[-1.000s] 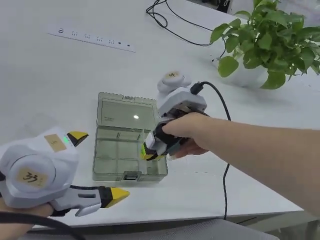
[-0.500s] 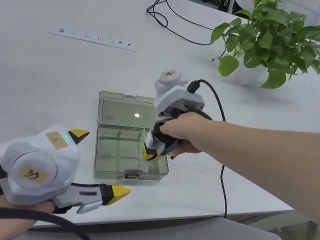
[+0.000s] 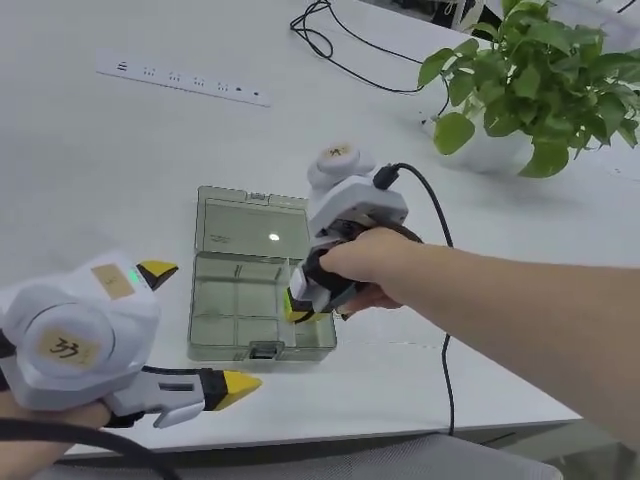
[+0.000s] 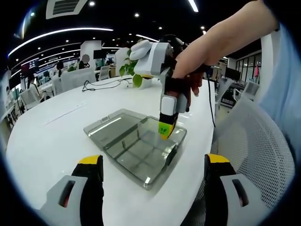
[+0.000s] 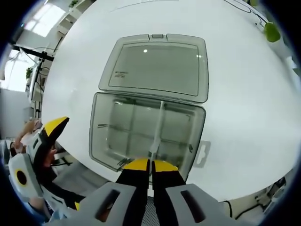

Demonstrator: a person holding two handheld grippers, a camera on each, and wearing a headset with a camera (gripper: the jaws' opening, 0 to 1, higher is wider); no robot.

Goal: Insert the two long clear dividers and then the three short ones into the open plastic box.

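The open plastic box [image 3: 225, 300] lies near the table's front edge, its lid [image 3: 250, 225] folded flat behind the tray. Clear dividers stand inside the tray. My right gripper [image 3: 298, 306] points down into the tray's right part. In the right gripper view it [image 5: 150, 165] is shut on a clear divider [image 5: 159, 125] that runs across the tray [image 5: 94, 127]. My left gripper [image 3: 198, 327] hovers open at the tray's front left with nothing between its jaws. The left gripper view has its open jaws [image 4: 153, 162] facing the box [image 4: 136, 155] and the right gripper [image 4: 164, 131].
A potted plant [image 3: 530, 80] stands at the back right, with black cables [image 3: 340, 40] behind and a white power strip [image 3: 185, 78] at the back left. The right gripper's cable [image 3: 440, 230] trails right. A white mesh chair [image 4: 254, 136] stands by the table edge.
The right gripper has edged slightly left over the box, still shut on the divider. The left gripper has stayed where it was, open.
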